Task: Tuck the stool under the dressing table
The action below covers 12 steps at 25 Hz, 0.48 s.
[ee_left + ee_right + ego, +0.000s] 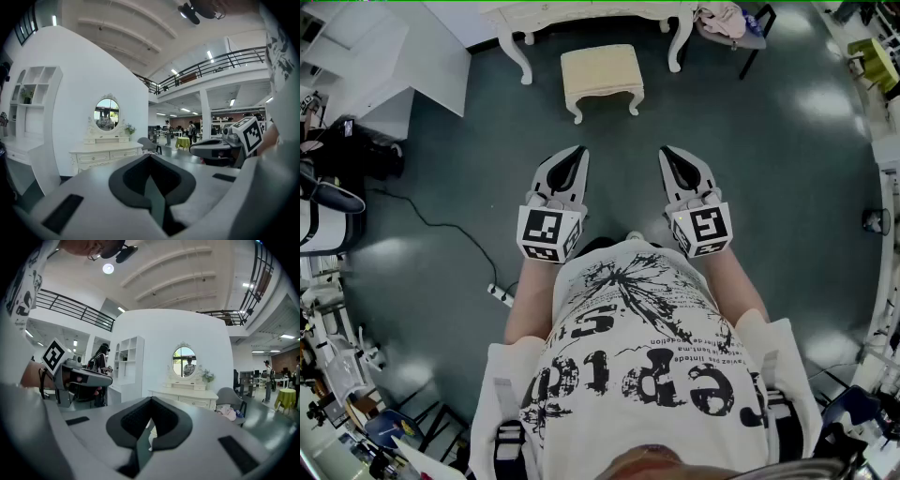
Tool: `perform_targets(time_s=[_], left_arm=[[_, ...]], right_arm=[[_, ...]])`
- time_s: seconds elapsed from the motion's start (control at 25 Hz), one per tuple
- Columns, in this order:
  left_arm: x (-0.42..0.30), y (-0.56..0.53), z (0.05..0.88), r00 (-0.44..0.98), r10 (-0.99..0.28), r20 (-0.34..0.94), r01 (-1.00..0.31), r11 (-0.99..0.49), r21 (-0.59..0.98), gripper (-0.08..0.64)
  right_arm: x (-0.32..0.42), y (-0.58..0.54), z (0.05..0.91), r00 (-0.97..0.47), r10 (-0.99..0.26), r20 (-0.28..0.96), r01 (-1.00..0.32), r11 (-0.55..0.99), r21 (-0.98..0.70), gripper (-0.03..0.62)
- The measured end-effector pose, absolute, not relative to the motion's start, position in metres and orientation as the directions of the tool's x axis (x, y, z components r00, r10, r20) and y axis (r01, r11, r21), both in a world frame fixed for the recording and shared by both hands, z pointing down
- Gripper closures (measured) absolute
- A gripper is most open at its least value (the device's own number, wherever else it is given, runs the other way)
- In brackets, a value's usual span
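A cream padded stool [601, 77] stands on the grey-green floor, out in front of the white dressing table [581, 13] at the top of the head view. Both grippers hang side by side well short of the stool, pointing toward it. My left gripper [578, 150] [150, 156] is shut with nothing in it. My right gripper [667, 150] [151, 399] is also shut and empty. The left gripper view shows the dressing table [105, 153] with its oval mirror [107, 114]; in the right gripper view the dressing table [187, 396] stands straight ahead. The stool is hidden behind the jaws in both gripper views.
A dark chair [741, 26] heaped with clothes stands right of the table. White shelving [394, 56] fills the upper left. A black cable and power strip [500, 295] lie on the floor at my left. Clutter lines both side edges.
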<state>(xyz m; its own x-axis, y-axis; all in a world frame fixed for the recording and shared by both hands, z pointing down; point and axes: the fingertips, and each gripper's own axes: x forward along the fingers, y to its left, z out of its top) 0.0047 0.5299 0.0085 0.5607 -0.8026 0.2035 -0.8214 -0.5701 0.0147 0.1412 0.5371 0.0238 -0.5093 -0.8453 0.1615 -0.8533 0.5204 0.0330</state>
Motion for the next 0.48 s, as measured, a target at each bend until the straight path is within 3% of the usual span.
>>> perform_targets(time_s=[0.48], left_arm=[[0.019, 0.526, 0.025, 0.546, -0.806, 0.228, -0.831, -0.555, 0.029, 0.540]], right_arm=[[0.161, 0.532, 0.042, -0.508, -0.844, 0.174, -0.856, 0.516, 0.003, 0.575]])
